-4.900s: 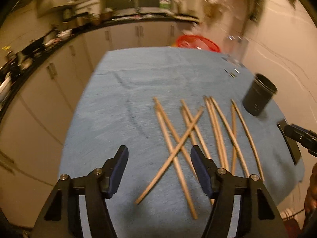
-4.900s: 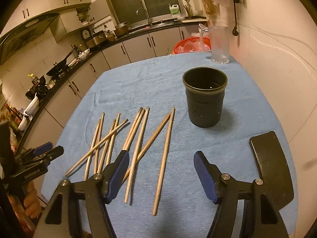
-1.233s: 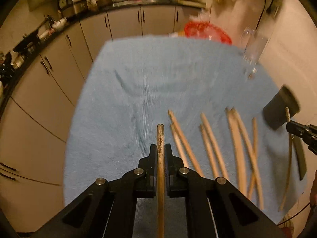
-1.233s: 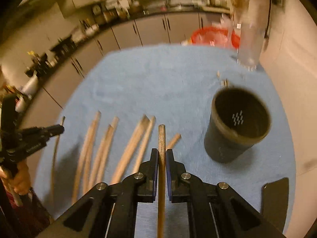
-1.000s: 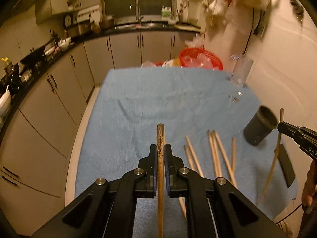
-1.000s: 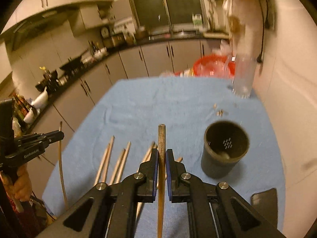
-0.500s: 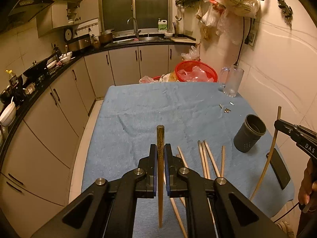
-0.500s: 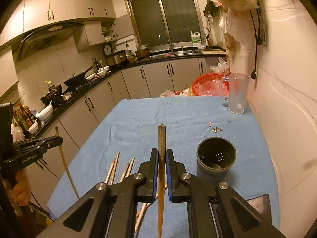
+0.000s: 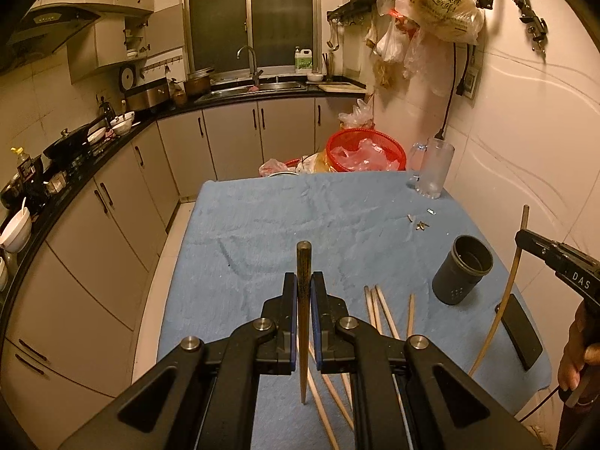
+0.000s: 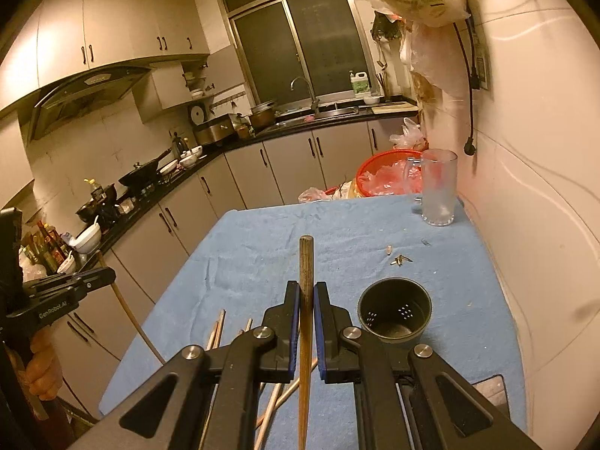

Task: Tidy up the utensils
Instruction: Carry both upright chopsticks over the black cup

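The left tool (image 9: 303, 292) is clamping a wooden chopstick (image 9: 303, 322) between its blue pads, and the stick is standing upright in the grip, its blunt end poking above the fingers and its thin end hanging clear above the worktop (image 9: 262, 225). The right tool (image 10: 306, 300) is gripping a second chopstick (image 10: 305, 322) in the same upright way. In the left wrist view this second stick is showing at the far right, hanging down from the other tool, with a hand (image 9: 579, 352) below it. A black cup (image 10: 393, 309) is standing open-mouthed on the blue cloth, just to the right of the right tool. More chopsticks (image 9: 378, 307) are lying loose on the cloth near the front edge, between the two tools. A glass mug (image 10: 438, 187) is standing at the far corner by the wall.
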### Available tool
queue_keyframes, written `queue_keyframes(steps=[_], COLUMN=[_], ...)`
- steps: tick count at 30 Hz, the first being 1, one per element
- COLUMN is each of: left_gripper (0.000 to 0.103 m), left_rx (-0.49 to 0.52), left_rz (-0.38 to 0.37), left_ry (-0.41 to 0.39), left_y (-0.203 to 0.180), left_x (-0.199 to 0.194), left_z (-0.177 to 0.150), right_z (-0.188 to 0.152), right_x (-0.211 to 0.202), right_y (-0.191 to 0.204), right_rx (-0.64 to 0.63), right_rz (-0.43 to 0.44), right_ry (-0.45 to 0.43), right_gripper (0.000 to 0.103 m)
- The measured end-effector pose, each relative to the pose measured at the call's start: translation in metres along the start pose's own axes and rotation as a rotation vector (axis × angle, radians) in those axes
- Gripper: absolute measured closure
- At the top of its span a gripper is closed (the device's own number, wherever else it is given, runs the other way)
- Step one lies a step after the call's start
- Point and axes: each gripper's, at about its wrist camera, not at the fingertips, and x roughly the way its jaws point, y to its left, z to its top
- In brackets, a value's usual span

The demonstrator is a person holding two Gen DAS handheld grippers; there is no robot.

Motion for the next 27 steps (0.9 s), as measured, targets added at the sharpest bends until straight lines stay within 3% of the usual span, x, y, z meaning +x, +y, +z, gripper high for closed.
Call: queue_keyframes(steps=[9,27], left_gripper=[0.096,0.096], left_rx=[0.019,0.054], left_rz=[-0.048,-0.270], left_ry=[-0.025,-0.129], left_y=[-0.025,-0.129], left_x=[-0.005,-0.026], left_z=[0.029,0.126], right_z=[0.016,0.103], right_x=[-0.010,-0.047], right_y=[-0.012,-0.074], right_rx=[0.024,0.153], right_rz=[-0.004,-0.065], right_ry=[-0.041,-0.268], right_gripper=[0.095,0.095])
